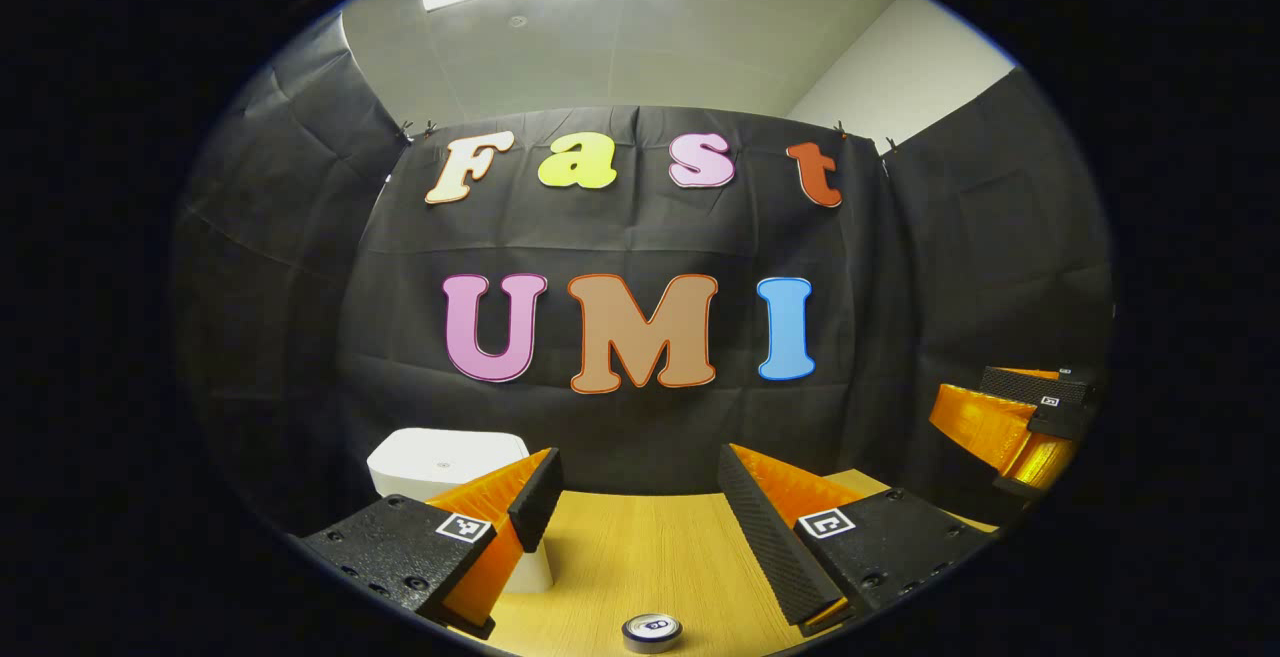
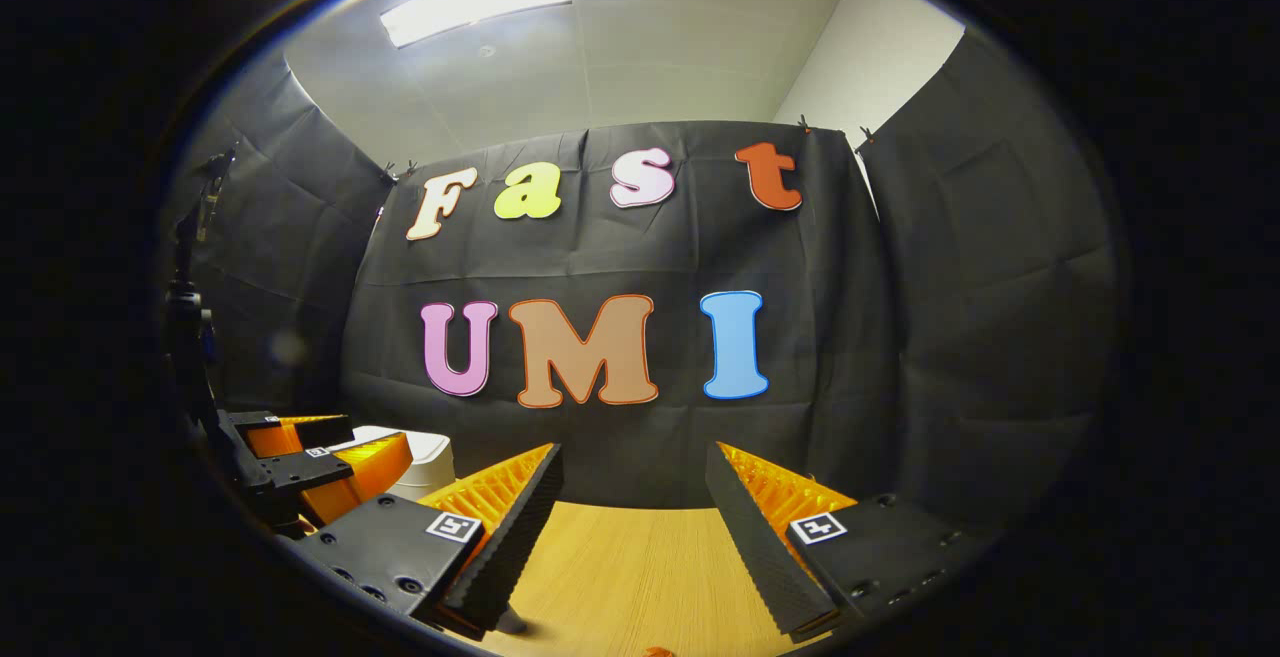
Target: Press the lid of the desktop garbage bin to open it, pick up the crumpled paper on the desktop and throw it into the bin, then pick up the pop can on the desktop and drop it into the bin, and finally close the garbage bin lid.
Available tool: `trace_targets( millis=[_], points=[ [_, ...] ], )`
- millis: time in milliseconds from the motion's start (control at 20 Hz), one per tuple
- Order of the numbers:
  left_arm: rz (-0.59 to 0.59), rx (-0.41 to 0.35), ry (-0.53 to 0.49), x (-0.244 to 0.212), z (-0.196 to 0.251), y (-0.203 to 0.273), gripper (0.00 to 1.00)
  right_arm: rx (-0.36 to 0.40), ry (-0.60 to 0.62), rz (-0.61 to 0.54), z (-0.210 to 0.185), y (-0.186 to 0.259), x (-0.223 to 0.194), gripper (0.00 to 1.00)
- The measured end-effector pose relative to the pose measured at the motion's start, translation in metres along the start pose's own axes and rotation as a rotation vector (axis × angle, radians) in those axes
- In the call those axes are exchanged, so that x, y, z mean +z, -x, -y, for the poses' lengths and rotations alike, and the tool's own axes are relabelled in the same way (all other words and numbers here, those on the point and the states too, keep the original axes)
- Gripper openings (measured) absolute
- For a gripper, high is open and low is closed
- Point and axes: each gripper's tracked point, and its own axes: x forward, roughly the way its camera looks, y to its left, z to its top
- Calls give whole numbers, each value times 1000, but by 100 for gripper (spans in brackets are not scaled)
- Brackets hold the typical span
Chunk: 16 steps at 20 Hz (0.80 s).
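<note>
The white bin (image 1: 448, 462) stands with its lid down at the far left of the wooden table (image 1: 640, 547), against the black cloth wall. In the left gripper view it sits just behind the left gripper's (image 1: 640, 522) left finger. The top of a can (image 1: 652, 631) shows on the table near the bottom edge, between the fingers. Both fingers are spread wide and hold nothing. The right gripper (image 2: 635, 527) is likewise wide open and empty above the table, with the bin (image 2: 425, 462) off to its left.
</note>
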Motion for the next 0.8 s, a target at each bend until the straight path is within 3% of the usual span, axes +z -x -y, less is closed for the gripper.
trace_targets(
  millis=[200, 300, 450, 550, 650, 800],
  points=[
    [14, 3, 1, 5, -3, 0, 92, -4, 3, 5, 3, -1, 1, 96],
    [25, 17, 3, 8, -7, 0, 75, -2, 6, 4, 3, -1, 0, 96],
    [2, 6, 16, 2, -6, -2, 34, 3, 12, 6, 2, -1, 0, 96],
    [-29, 19, 31, -5, -11, 0, 13, 8, 17, 12, 0, 1, 1, 93],
    [-49, 28, 46, -9, -16, -1, 0, 11, 23, 14, -1, 2, 0, 96],
    [-89, -19, 71, -13, -15, -7, 0, 12, 23, 10, -3, 3, -2, 96]
  ],
)
